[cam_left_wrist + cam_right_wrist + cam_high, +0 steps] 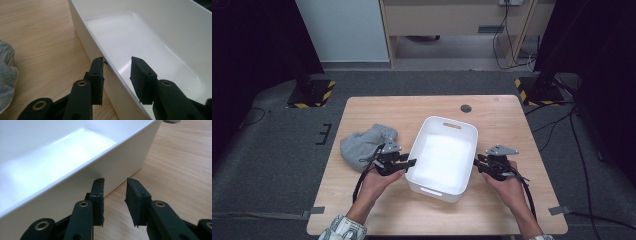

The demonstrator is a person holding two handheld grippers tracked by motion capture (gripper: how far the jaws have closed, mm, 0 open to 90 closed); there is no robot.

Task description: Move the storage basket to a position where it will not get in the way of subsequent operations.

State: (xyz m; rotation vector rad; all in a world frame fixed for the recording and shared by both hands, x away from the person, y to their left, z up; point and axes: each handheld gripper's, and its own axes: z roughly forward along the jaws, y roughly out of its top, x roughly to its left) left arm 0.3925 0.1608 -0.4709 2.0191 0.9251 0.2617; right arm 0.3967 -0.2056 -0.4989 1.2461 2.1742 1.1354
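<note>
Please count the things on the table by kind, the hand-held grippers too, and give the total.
White bin: 1
Grey cloth: 1
Grippers: 2, the left gripper and the right gripper
Total: 4

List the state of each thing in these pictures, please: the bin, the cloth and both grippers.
Bin: upright on the table, empty.
Cloth: crumpled, lying left of the bin.
Left gripper: open, jaws astride the bin's left wall, one outside and one inside.
Right gripper: open, beside the bin's right wall, holding nothing.
</note>
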